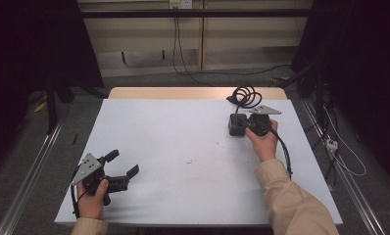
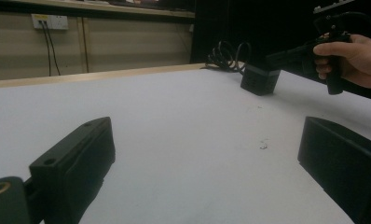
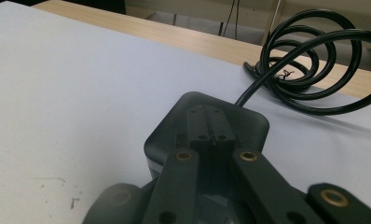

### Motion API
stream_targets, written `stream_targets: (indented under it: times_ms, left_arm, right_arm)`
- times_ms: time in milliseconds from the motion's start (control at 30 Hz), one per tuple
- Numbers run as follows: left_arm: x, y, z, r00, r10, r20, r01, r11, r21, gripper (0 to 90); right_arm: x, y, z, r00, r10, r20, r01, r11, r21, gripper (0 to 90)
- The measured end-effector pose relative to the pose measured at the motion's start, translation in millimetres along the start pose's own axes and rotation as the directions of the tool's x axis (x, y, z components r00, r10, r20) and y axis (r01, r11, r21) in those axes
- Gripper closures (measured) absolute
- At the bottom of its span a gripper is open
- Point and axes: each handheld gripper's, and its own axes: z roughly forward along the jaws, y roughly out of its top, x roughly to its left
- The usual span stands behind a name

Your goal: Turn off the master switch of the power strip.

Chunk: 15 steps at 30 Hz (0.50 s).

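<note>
White tabletop [image 1: 183, 127]; left gripper [image 1: 124, 165] fingers spread wide, right gripper [image 3: 210, 122] fingers together above black box [image 1: 237, 125].

From above your side of the table [image 1: 193, 147], the high view looks forward and down, taking in the whole white top and the floor and wall beyond. Your left gripper view sits low near the table's near-left corner, facing across the surface toward the black box [image 2: 260, 79] and its coiled cable [image 2: 228, 55]. Your right gripper view hangs close over that same box [image 3: 207, 126], cable [image 3: 309, 56] just behind. All three share the box.
</note>
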Motion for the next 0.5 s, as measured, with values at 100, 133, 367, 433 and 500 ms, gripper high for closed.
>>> stream_targets:
  times_ms: [100, 133, 367, 433, 500]
  left_arm:
    - [0.4, -0.2, -0.1, 1.0000, 0.000, 0.001, 0.000, 1.0000, 0.000, 3.5]
    - [0.5, -0.2, -0.1, 1.0000, -0.001, 0.001, 0.001, 1.0000, 0.001, 3.5]
    - [0.2, -0.4, 0.3, 1.0000, 0.002, 0.000, -0.002, 1.0000, 0.001, 3.5]
    - [0.1, -0.4, 0.3, 1.0000, -0.001, 0.001, 0.001, 1.0000, 0.001, 3.5]
    - [0.2, -0.4, 0.2, 1.0000, 0.000, 0.002, 0.000, 1.0000, 0.001, 3.5]
  right_arm:
    - [0.6, 0.1, 0.2, 1.0000, -0.001, 0.003, 0.001, 1.000, 0.001, 90.0]
    - [0.8, 0.1, 0.1, 1.0000, -0.001, 0.004, 0.001, 1.000, 0.002, 90.0]
    - [1.0, -0.1, 0.1, 1.0000, -0.003, 0.005, 0.003, 1.000, 0.003, 90.0]
    - [1.0, -0.1, 0.1, 1.0000, -0.006, 0.006, 0.006, 1.000, 0.003, 90.0]
    - [1.4, 0.0, 0.0, 0.9999, -0.009, 0.009, 0.009, 1.000, 0.004, 90.0]
